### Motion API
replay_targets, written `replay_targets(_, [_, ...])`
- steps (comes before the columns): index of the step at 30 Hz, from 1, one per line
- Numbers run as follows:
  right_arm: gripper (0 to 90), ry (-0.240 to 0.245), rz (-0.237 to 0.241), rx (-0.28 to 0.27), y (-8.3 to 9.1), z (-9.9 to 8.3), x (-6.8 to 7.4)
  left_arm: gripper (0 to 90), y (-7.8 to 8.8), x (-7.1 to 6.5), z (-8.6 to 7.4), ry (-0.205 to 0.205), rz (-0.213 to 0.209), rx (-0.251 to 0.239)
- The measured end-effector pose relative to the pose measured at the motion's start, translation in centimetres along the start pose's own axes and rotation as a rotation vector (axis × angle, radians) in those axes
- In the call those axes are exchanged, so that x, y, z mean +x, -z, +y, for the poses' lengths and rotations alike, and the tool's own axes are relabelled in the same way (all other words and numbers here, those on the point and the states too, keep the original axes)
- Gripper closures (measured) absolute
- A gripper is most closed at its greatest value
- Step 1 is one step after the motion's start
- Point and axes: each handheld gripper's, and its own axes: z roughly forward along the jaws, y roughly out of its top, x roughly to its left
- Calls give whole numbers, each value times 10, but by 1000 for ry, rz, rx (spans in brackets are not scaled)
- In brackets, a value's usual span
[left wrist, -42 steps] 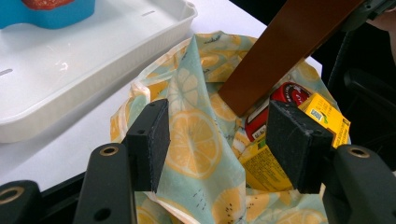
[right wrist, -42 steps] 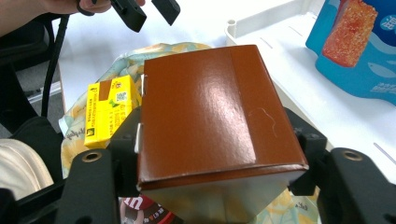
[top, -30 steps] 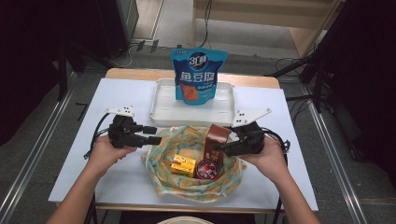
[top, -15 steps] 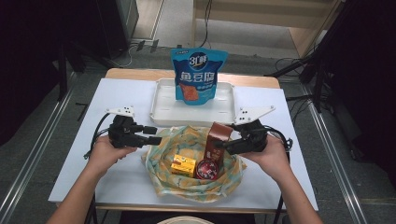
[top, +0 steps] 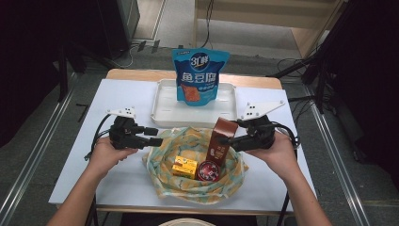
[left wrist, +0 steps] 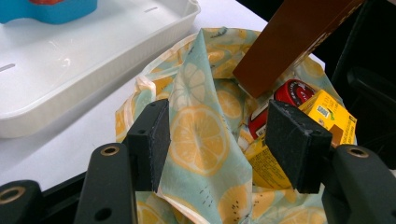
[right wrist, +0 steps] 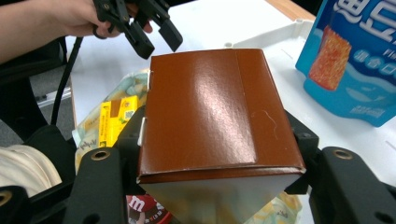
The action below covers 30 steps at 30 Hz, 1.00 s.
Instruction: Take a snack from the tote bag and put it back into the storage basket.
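Between right gripper [right wrist: 212, 154] jaws: brown box [right wrist: 210, 107]

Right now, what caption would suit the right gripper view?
Jaws clamp a brown carton above a lemon-print cloth bag of snacks.

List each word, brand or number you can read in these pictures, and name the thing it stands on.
"30鲜" and "鱼豆腐": on the blue snack bag standing in the white tray.
"m": on the round red tin, cut off.
Print on the brown carton and yellow box: too small to read.
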Motion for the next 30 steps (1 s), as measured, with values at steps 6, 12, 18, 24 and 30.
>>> replay_targets(6, [428, 7, -6, -14, 8, 7, 0, 411, -1, -1, 0, 2, -4, 3])
replay_targets(12, [429, 14, 0, -31, 20, 18, -4, 412, -1, 0, 0, 3, -5, 3])
replay_targets(18, [431, 8, -15, -31, 26, 25, -12, 412, -1, 0, 0, 4, -5, 3])
replay_targets(24, [431, 5, -29, -42, 32, 33, -17, 412, -1, 1, 0, 6, 0, -1])
replay_targets(30, [432, 3, -46, -55, 38, 43, -25, 413, 0, 2, -1, 5, -2, -2])
